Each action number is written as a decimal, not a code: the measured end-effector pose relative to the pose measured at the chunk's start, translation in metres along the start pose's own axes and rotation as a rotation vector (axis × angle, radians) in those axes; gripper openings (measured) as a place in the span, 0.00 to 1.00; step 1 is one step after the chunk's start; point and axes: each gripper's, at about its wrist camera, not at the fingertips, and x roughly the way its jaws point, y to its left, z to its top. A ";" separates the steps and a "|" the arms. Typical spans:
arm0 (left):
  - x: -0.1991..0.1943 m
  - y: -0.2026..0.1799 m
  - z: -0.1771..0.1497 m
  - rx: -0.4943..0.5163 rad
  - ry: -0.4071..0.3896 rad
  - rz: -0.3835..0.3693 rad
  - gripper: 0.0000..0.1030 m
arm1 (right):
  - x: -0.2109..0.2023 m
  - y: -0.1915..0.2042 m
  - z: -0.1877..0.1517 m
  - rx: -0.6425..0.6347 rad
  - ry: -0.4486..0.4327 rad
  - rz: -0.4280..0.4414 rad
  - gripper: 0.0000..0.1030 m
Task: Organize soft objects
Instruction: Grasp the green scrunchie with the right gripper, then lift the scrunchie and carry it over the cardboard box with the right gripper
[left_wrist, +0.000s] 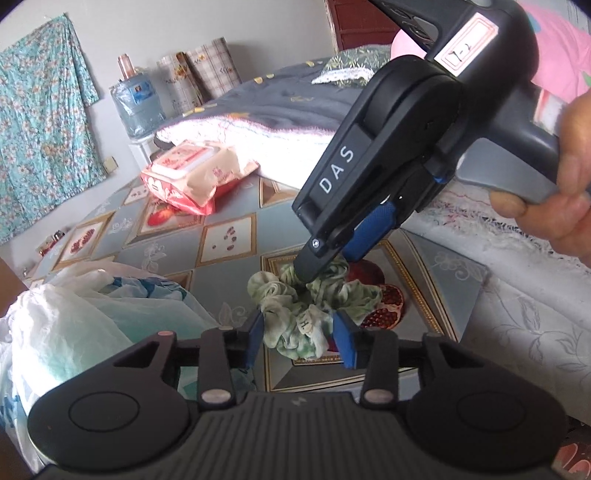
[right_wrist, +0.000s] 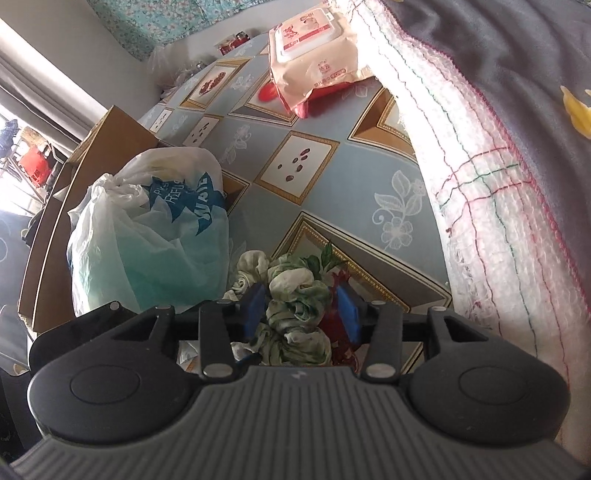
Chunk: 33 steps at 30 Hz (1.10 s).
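On the near part of the patterned tabletop (left_wrist: 229, 236) lies a crumpled green-and-white cloth (left_wrist: 314, 295), bunched into knots over a pomegranate print. The left tool (left_wrist: 300, 338) reaches down at its near edge, its blue pads (left_wrist: 255, 338) set apart with a fold of the cloth between them; whether they press on it cannot be told. The right tool (left_wrist: 325, 260) comes down from the upper right, gripped by a hand (left_wrist: 554, 199), its tip sunk into the far side of the same cloth; in the right wrist view its pads (right_wrist: 347, 314) stand apart on either side of a twisted knot of the cloth (right_wrist: 299, 306), not visibly squeezing it. Just left of the cloth sits a tied white plastic bag (right_wrist: 147, 229) with blue lettering. Farther off on the tabletop lies a pink pack of wet wipes (left_wrist: 192, 177), touching the edge of a white blanket (left_wrist: 280, 140) under a grey quilt (left_wrist: 295, 99). Beyond them, a water bottle (left_wrist: 136, 107) stands by the wall, where a floral cloth (left_wrist: 40, 140) hangs.
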 end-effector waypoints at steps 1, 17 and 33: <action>0.002 -0.001 0.000 -0.001 0.009 0.001 0.42 | 0.005 -0.001 0.000 -0.002 0.014 0.002 0.41; -0.058 0.028 0.010 -0.107 -0.096 0.055 0.18 | -0.043 0.053 0.017 -0.054 -0.061 0.169 0.10; -0.189 0.187 -0.068 -0.502 -0.181 0.452 0.26 | 0.023 0.338 0.073 -0.536 0.068 0.375 0.10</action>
